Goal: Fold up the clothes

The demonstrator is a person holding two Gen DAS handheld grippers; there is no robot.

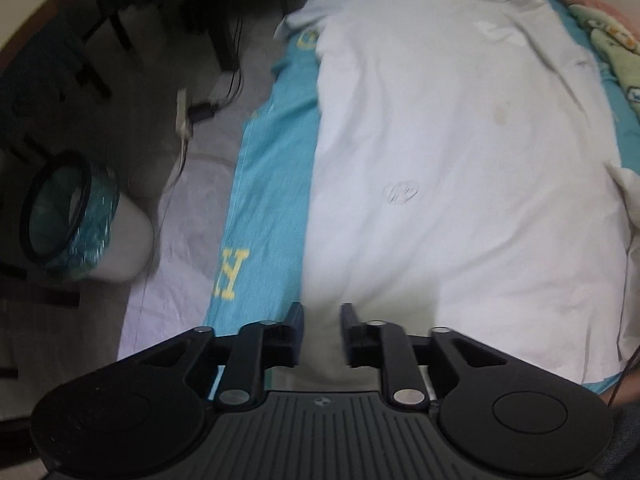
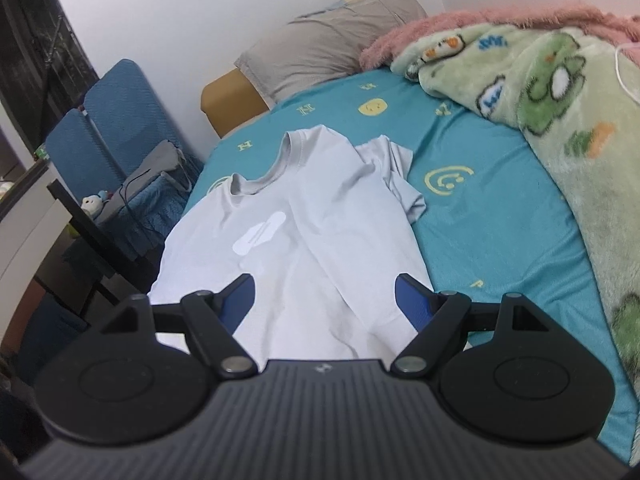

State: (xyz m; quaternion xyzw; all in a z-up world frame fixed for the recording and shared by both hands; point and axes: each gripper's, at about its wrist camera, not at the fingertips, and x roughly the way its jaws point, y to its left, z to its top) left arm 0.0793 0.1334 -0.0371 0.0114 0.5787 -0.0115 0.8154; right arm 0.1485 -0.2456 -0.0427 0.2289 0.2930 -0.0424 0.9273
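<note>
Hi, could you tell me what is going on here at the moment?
A person holding a gripper in each hand is about to fold a white T-shirt spread flat on a bed with a teal sheet. The left gripper hangs over the shirt's lower part, its fingers a little apart with nothing between them. The right gripper is wide open above the hem. No fold is made yet; one sleeve lies rumpled.

Both views are lit softly and evenly from overhead, with only faint shadows cast. The left wrist view is smeared by motion blur, and the white T-shirt (image 1: 460,160) is nearly washed out. Strong fisheye bending (with dark corners) is seen at the edges of both.
</note>
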